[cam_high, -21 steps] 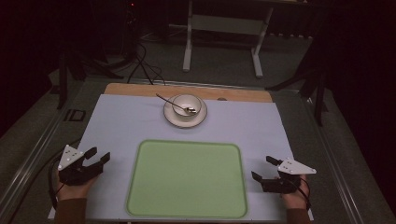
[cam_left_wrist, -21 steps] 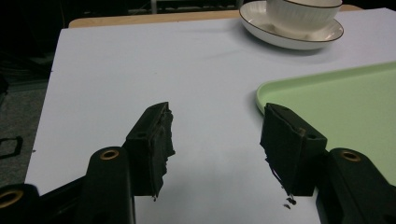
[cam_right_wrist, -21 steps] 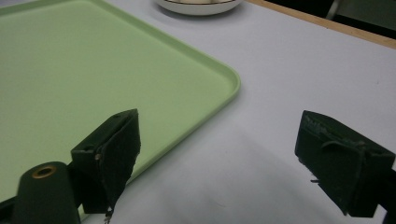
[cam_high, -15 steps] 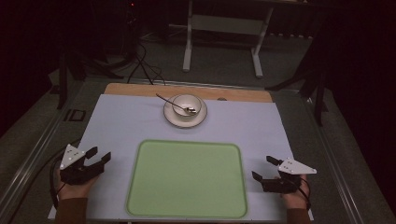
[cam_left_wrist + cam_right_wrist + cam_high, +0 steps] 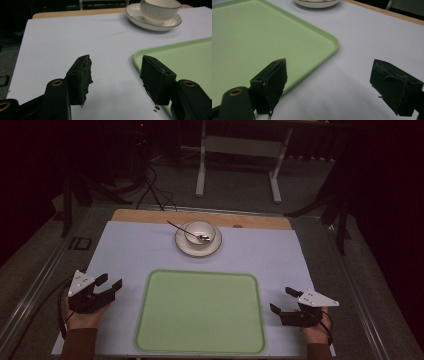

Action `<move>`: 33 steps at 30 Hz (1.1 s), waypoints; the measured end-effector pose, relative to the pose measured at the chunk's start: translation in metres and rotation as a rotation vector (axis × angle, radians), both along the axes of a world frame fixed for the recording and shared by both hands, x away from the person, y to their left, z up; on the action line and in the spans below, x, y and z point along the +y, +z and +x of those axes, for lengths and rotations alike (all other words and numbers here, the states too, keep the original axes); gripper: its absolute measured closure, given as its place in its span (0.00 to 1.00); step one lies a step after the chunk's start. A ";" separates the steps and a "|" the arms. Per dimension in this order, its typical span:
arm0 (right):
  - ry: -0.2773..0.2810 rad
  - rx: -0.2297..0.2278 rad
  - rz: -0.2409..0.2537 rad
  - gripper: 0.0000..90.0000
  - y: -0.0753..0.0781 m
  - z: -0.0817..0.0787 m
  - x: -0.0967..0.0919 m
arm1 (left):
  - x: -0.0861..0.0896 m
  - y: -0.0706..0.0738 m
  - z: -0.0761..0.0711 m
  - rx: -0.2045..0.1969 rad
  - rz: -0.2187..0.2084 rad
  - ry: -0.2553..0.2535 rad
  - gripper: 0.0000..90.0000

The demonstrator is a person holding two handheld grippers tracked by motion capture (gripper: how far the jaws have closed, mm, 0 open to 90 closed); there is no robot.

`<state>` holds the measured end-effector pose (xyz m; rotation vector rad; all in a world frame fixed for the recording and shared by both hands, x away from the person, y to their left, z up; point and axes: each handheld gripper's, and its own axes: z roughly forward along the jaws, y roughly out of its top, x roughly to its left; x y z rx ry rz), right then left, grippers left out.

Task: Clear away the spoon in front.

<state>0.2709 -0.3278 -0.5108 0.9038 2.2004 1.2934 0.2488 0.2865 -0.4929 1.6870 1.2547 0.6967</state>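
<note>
Flanking a smooth rounded-corner green tray (image 5: 200, 312), left tongs (image 5: 109, 285) and right tongs (image 5: 284, 301) gape empty.

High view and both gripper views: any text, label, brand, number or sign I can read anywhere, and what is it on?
No readable text in any view.
The green tray, cup, saucer and white table cover look plain and unmarked.
A small dark rectangle on the floor, left of the table, could be a label or a fitting; too small and dim to tell.
</note>
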 end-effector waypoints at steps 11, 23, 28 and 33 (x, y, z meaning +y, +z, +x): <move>-0.009 0.000 0.000 0.16 0.000 0.000 -0.001 | -0.017 0.015 0.017 -0.022 0.013 -0.049 0.46; -0.008 -0.002 -0.001 0.16 0.000 0.000 -0.001 | -0.027 0.035 0.034 -0.050 -0.003 -0.076 0.46; -0.008 -0.002 -0.001 0.16 0.000 0.000 -0.001 | -0.029 0.041 0.040 -0.061 -0.009 -0.078 0.45; -0.007 -0.001 -0.001 0.16 0.000 0.001 -0.001 | -0.031 0.045 0.046 -0.064 -0.008 -0.080 0.45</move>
